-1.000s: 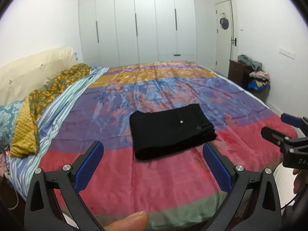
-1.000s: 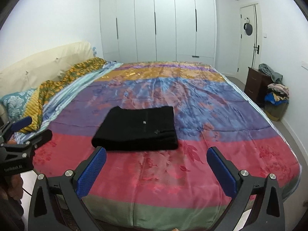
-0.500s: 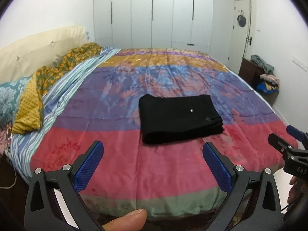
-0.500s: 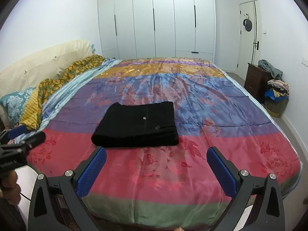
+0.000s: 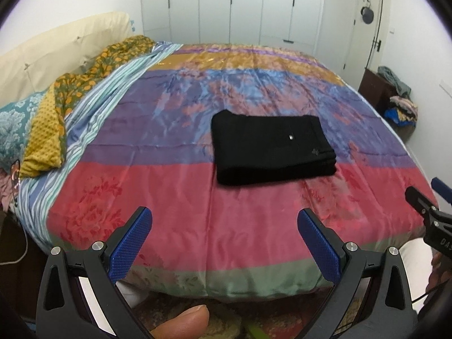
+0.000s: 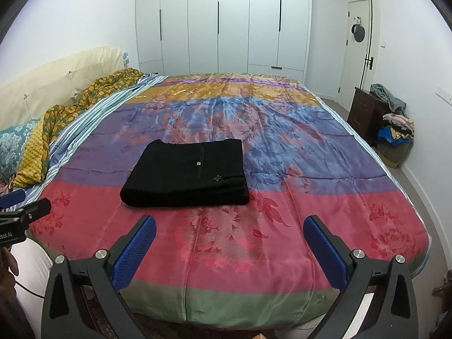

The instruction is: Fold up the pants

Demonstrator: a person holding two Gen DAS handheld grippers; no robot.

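Pants (image 5: 271, 147) lie as a compact black stack on the bed (image 5: 197, 226), ahead of the left claw (image 5: 223, 234) and well apart from it; the right claw (image 6: 230, 240) is likewise short of them. Both claws are released and empty. Folding looks finished; at most a tidy-up remains.
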